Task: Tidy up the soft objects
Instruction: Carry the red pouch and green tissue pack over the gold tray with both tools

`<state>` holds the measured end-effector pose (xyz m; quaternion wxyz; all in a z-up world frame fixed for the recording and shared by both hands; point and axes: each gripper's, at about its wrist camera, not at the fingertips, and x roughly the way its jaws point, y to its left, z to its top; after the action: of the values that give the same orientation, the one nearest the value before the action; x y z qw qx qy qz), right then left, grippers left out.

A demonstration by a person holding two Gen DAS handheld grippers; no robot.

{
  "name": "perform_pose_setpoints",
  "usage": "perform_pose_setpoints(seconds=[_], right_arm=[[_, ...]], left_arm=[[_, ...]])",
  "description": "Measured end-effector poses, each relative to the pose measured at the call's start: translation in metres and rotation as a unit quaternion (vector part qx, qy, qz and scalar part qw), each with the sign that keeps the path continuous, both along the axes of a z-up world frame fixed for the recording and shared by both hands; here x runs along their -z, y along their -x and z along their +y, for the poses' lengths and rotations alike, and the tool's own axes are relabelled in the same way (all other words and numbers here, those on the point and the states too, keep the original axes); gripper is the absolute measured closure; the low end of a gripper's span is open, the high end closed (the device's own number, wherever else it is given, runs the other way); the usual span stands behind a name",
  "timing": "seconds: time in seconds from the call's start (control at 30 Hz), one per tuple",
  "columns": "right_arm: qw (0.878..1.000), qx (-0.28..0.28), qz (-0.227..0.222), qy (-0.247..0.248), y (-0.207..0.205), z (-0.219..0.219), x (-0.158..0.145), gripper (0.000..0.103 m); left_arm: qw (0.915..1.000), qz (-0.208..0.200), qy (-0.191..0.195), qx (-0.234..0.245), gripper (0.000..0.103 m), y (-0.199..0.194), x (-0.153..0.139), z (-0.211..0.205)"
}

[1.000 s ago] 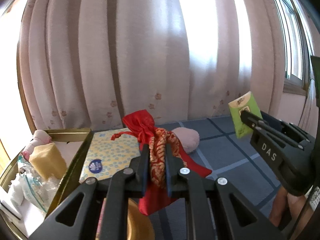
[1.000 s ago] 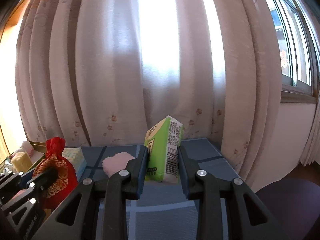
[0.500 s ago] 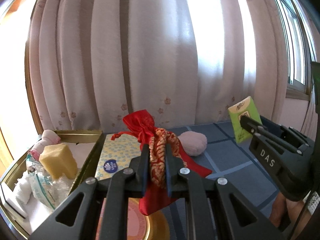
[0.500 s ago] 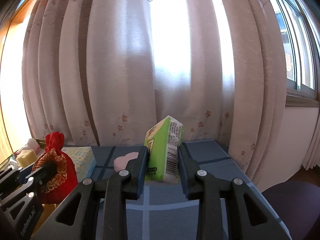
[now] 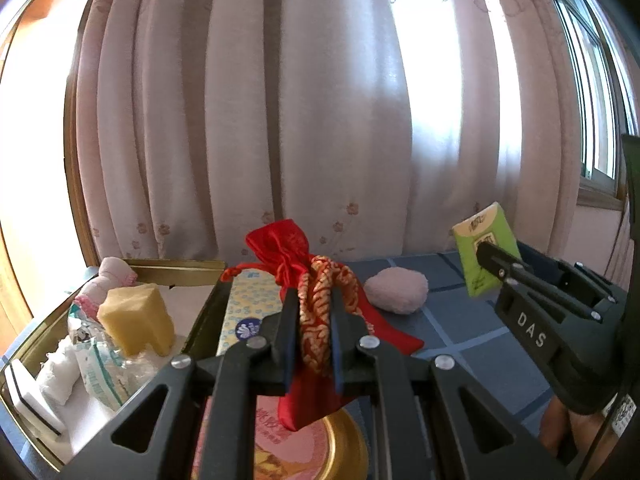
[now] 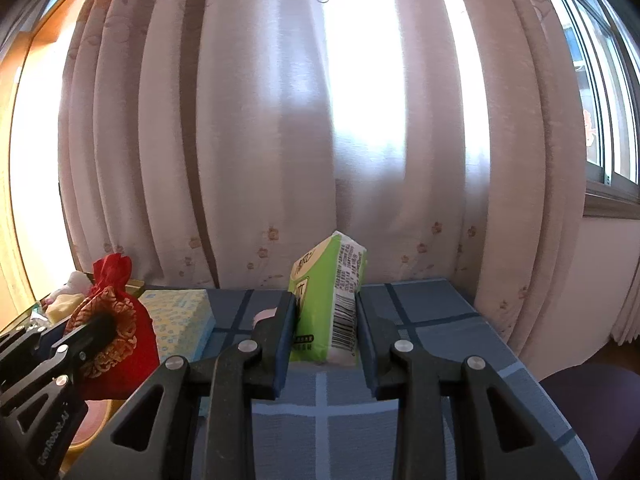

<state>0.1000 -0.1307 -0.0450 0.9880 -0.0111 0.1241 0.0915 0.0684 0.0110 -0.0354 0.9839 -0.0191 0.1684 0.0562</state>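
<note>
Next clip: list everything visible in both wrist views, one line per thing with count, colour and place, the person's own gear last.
Drawstring pouch: 1, red with gold brocade, pinched in the left claw.
Tissue pack: 1, green, gripped in the right claw.
Tissue box: 1, yellow with blue dots, beside the tray.
Puff: 1, pink, on the tablecloth.
Tray: 1, gold, at left, holding soft items.
Sponge block: 1, yellow, in the tray.
Round tin: 1, gold-rimmed, under the pouch.
Tablecloth: 1, blue checked.
Curtain: 1, pale pink, behind.
Left claw: 1, black, shut.
Right claw: 1, black, shut.
</note>
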Motion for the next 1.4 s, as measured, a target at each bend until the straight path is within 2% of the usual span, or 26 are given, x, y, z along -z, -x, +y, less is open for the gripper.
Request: perform_pose_setpoints(seconds=[0.87, 1.2, 1.4], right_arm=[[0.999, -0.045, -0.004, 0.006, 0.014, 0.034, 0.001, 0.071], [0.998, -0.063, -0.018, 0.005, 0.022, 0.048, 0.001, 0.071], [0.997, -0.075, -0.022, 0.005, 0.023, 0.061, -0.004, 0.071]], left_arm=[[0.9992, -0.028, 0.011, -0.025, 0.091, 0.025, 0.001, 0.031], [0.999, -0.03, 0.019, -0.027, 0.091, 0.032, 0.001, 0.043], [0.9982, -0.043, 0.024, -0.035, 0.091, 0.045, -0.01, 0.058]])
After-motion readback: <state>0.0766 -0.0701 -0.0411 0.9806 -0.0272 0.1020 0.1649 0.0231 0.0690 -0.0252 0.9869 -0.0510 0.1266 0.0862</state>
